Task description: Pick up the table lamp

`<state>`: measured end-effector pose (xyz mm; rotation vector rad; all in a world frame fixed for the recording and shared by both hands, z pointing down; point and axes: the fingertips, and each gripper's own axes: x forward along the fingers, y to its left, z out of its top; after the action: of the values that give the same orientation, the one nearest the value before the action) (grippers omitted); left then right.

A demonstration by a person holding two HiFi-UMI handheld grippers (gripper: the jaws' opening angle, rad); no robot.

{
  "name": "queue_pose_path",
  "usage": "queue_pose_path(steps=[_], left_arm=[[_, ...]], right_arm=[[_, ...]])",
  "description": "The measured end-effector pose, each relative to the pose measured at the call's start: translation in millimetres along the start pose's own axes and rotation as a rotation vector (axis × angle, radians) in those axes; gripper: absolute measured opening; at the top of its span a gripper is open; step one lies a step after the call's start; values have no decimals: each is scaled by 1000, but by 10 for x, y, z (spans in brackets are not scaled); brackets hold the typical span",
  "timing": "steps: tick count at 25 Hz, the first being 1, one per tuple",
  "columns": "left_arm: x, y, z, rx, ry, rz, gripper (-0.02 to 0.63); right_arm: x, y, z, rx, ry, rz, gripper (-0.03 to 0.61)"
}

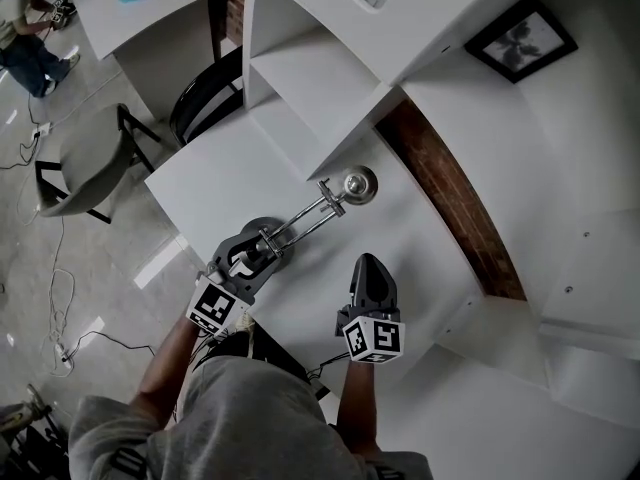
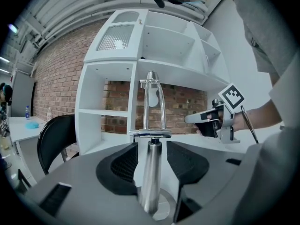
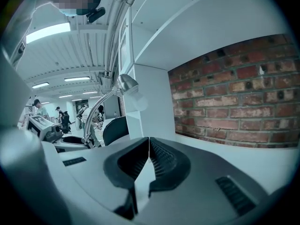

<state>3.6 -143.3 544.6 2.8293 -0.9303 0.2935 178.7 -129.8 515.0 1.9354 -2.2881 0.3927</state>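
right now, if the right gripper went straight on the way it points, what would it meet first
Most likely the shelf unit's white upright panel, dead ahead of the right gripper; the lamp head sits up and left of that line. Depth is unclear.

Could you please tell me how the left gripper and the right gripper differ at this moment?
The left gripper has its jaws apart; the right gripper has them shut together. The left gripper straddles the stem of the silver metal table lamp, pads clear of it; the right gripper holds nothing and sits apart from the lamp over the white desk. Both have dark ribbed pads.
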Motion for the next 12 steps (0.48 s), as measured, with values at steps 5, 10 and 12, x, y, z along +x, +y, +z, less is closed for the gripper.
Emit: queue_pose_path(steps=[5, 10, 12], left_arm=[[-5, 1, -8, 10, -1, -3, 187], [-5, -15, -8, -1, -6, -18, 189], [-5, -16, -10, 1, -6, -20, 189]], right_arm=[[71, 17, -68, 9, 16, 5, 23], [111, 24, -107, 15, 25, 5, 23], [119, 31, -118, 16, 27, 6, 23]])
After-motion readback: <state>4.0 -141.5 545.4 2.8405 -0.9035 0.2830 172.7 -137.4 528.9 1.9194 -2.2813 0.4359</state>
